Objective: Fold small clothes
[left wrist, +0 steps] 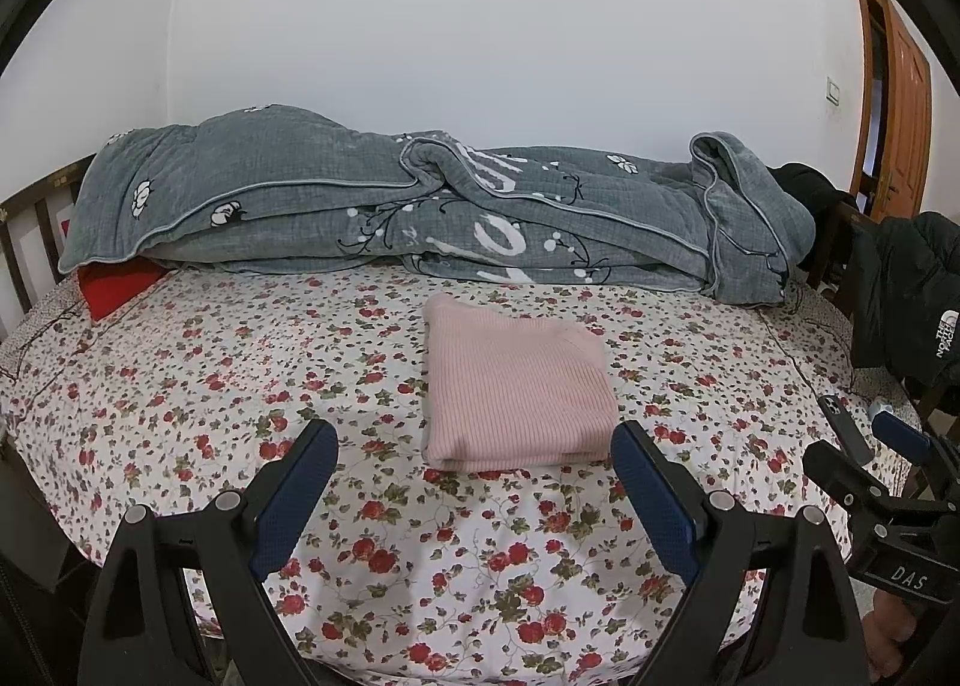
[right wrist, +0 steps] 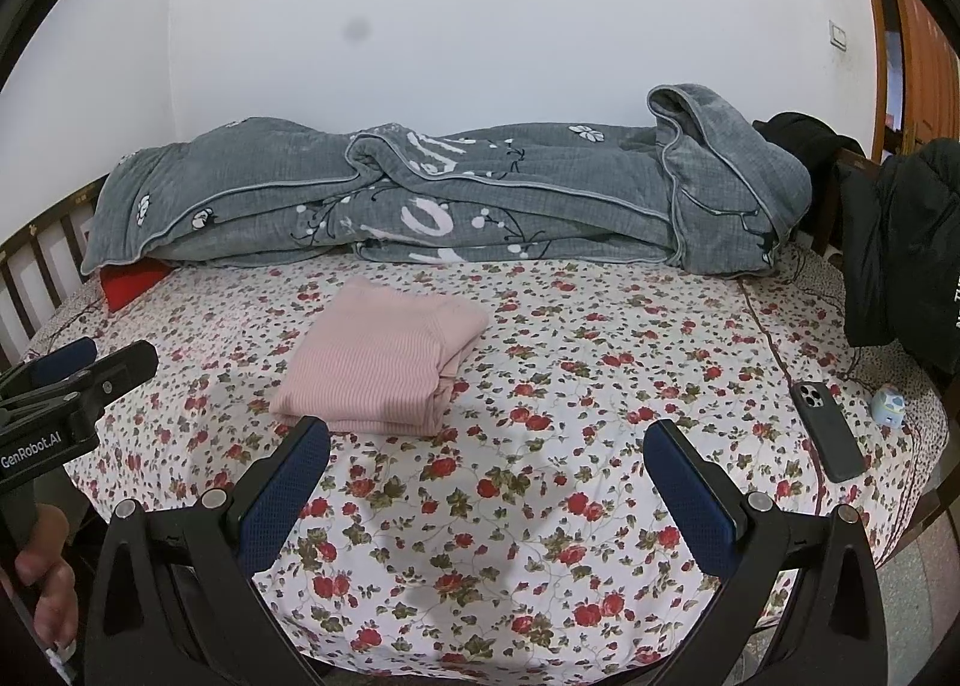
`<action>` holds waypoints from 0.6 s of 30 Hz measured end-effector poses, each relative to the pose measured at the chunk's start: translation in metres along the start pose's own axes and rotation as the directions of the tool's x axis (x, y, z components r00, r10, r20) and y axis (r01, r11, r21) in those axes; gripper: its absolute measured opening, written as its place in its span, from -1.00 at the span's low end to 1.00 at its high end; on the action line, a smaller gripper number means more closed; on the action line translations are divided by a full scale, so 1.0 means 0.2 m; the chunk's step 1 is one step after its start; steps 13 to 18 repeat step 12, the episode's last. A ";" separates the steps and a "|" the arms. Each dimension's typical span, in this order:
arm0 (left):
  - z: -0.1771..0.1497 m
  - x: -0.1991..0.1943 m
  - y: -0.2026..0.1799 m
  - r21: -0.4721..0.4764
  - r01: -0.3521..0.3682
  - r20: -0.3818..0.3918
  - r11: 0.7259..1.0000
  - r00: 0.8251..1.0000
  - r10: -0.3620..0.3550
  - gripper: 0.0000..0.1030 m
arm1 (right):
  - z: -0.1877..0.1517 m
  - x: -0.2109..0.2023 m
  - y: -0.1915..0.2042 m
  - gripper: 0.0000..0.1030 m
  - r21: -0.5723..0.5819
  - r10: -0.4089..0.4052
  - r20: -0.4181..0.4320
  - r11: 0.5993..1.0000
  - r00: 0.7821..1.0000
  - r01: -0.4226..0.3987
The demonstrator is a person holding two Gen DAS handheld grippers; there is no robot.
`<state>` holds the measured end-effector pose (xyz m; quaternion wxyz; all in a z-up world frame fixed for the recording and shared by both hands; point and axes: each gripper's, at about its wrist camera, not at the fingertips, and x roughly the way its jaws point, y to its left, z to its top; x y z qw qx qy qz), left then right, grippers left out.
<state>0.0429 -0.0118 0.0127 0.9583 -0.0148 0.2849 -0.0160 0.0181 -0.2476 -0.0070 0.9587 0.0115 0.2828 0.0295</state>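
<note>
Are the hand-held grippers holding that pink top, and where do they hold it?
Nothing is held. The left hand-held gripper and right hand-held gripper both stand open over the bed, clear of the folded pink top.

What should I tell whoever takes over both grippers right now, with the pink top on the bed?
Left gripper: jaws wide open, nothing between them, hanging just short of the pink top.
Right gripper: jaws wide open, empty, over bare floral sheet to the right of the top.
Pink top: lies mid-bed as a folded, layered rectangle, touched by neither gripper.
Nearby: grey quilt bunched along the wall, phone near the right edge of the bed.
Done: this top looks folded.
Left: no other small clothes visible to fold; perhaps only tidy the stack's edges.
</note>
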 end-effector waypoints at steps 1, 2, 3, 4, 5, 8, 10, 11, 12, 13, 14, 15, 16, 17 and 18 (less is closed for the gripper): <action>0.00 0.00 0.00 -0.001 -0.001 0.000 1.000 1.000 0.001 0.80 | 0.00 0.00 0.00 0.99 0.001 0.001 0.001 1.000 1.000 -0.001; 0.00 0.00 0.00 -0.001 0.000 0.001 1.000 1.000 0.000 0.80 | 0.00 0.00 0.00 0.99 0.002 0.000 0.002 1.000 1.000 0.000; 0.00 0.00 0.00 -0.001 0.001 0.000 1.000 1.000 -0.001 0.80 | 0.00 0.00 0.00 0.99 0.001 0.000 0.002 1.000 1.000 0.000; 0.00 0.00 0.00 -0.001 0.001 0.000 1.000 1.000 -0.001 0.80 | 0.00 0.00 0.00 0.99 0.000 0.000 0.003 1.000 1.000 0.000; 0.00 0.00 0.00 -0.001 0.000 0.000 1.000 1.000 0.000 0.80 | 0.00 0.00 0.00 0.99 0.000 0.001 0.001 1.000 1.000 -0.001; 0.00 0.00 0.00 -0.002 0.001 0.000 1.000 1.000 -0.001 0.81 | 0.00 0.00 0.00 0.99 0.002 0.002 0.002 1.000 1.000 -0.002; 0.00 0.00 0.00 -0.002 -0.002 0.002 1.000 1.000 0.002 0.81 | 0.00 -0.01 0.00 0.99 0.004 0.004 0.003 1.000 1.000 -0.004; 0.00 0.00 0.00 -0.003 -0.003 0.002 1.000 1.000 0.003 0.82 | 0.00 -0.01 0.00 0.99 0.003 0.004 0.003 1.000 1.000 -0.004; 0.00 0.00 0.00 -0.001 0.001 0.003 1.000 1.000 -0.001 0.82 | 0.00 -0.01 0.00 0.99 0.004 0.004 0.004 1.000 1.000 -0.004; 0.00 0.00 0.00 -0.001 0.001 0.003 1.000 1.000 -0.001 0.82 | 0.00 -0.01 0.00 0.99 0.004 0.004 0.004 1.000 1.000 -0.004; 0.00 0.00 0.00 -0.001 0.001 0.003 1.000 1.000 -0.001 0.82 | 0.00 -0.01 0.00 0.99 0.004 0.004 0.004 1.000 1.000 -0.004; 0.00 0.00 0.00 -0.001 0.001 0.003 1.000 1.000 -0.001 0.82 | 0.00 -0.01 0.00 0.99 0.004 0.004 0.004 1.000 1.000 -0.004; 0.00 0.00 0.00 -0.001 0.001 0.003 1.000 1.000 -0.001 0.82 | 0.00 -0.01 0.00 0.99 0.004 0.004 0.004 1.000 1.000 -0.004; 0.00 0.00 0.00 -0.001 0.001 0.003 1.000 1.000 -0.001 0.82 | 0.00 -0.01 0.00 0.99 0.004 0.004 0.004 1.000 1.000 -0.004; 0.00 0.00 0.00 -0.001 0.001 0.003 1.000 1.000 -0.001 0.82 | 0.00 -0.01 0.00 0.99 0.004 0.004 0.004 1.000 1.000 -0.004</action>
